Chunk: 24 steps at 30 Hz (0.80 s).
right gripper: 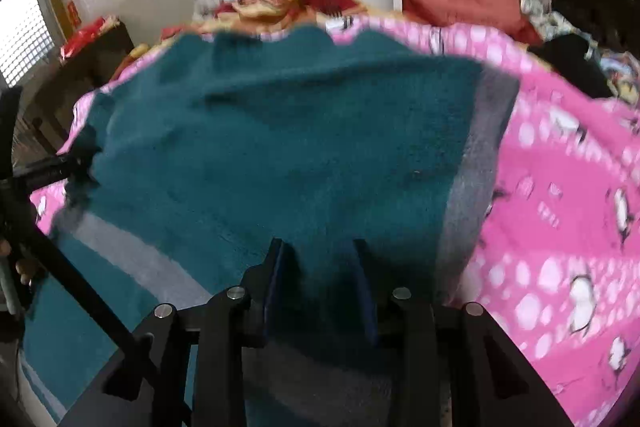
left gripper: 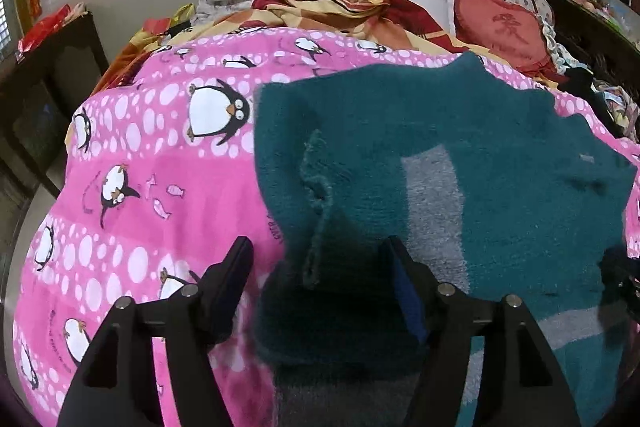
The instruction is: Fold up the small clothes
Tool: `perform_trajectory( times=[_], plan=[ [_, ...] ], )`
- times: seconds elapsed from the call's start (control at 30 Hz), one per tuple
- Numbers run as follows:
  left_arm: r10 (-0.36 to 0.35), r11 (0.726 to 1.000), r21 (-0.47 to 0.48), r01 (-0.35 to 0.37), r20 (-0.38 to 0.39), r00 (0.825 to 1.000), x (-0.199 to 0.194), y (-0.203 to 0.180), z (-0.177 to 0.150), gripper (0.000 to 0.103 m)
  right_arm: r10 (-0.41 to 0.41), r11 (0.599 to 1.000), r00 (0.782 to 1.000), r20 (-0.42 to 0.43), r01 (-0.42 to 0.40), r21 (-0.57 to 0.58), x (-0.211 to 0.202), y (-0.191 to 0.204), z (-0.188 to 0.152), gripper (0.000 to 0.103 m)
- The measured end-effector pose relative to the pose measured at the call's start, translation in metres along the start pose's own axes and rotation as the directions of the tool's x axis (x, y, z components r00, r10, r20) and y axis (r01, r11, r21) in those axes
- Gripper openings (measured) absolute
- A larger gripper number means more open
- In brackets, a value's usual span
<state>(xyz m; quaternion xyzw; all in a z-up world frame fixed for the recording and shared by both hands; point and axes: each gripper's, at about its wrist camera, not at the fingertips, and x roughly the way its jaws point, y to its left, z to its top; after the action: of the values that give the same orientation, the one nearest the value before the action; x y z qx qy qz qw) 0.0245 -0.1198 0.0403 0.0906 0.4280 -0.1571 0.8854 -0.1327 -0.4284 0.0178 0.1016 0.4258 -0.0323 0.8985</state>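
The fuzzy teal-and-grey knitted garment (left gripper: 460, 163) lies on the pink penguin-print blanket (left gripper: 152, 163) near the bed's front edge — left gripper (left gripper: 320, 267) wide, right gripper (right gripper: 322, 267) narrower, neither gripping — so its loose folded layer could slump open.

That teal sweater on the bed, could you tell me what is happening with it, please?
A person is folding a teal sweater with grey stripes on a pink penguin blanket, using a hand-held tool in each hand. The left tool stands open over a folded edge on the sweater's left side. The right tool is over its near middle, with fabric between its fingers; whether they pinch it is unclear.
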Motion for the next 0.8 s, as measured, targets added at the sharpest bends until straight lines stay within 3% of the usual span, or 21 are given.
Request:
perform_trajectory(
  times=[0.2, 0.33, 0.57, 0.63, 0.8],
  plan=[
    [0.024, 1.0, 0.003, -0.024, 0.083, 0.996, -0.028, 0.005, 0.01, 0.068, 0.062, 0.998, 0.992, 0.109, -0.063, 0.002, -0.034, 0.003, 0.017, 0.036],
    [0.032, 0.999, -0.005, -0.032, 0.085, 0.996, -0.025, 0.004, 0.019, 0.068, 0.06, 0.998, 0.985, 0.159, -0.06, -0.008, -0.031, 0.015, 0.04, 0.036],
    [0.067, 0.998, -0.001, -0.067, 0.034, 0.997, 0.008, 0.002, 0.022, 0.068, -0.052, 0.997, 0.994, 0.093, 0.057, -0.056, 0.026, 0.023, 0.08, 0.036],
    [0.069, 0.998, -0.013, -0.068, 0.029, 0.997, 0.014, 0.004, 0.021, 0.072, -0.057, 0.996, 0.99, 0.13, 0.065, -0.063, 0.025, 0.025, 0.086, 0.036],
    [0.067, 0.997, -0.026, -0.066, 0.034, 0.997, 0.01, 0.007, 0.021, 0.074, -0.062, 0.995, 0.991, 0.122, 0.072, -0.074, 0.015, 0.028, 0.088, 0.036]
  ],
)
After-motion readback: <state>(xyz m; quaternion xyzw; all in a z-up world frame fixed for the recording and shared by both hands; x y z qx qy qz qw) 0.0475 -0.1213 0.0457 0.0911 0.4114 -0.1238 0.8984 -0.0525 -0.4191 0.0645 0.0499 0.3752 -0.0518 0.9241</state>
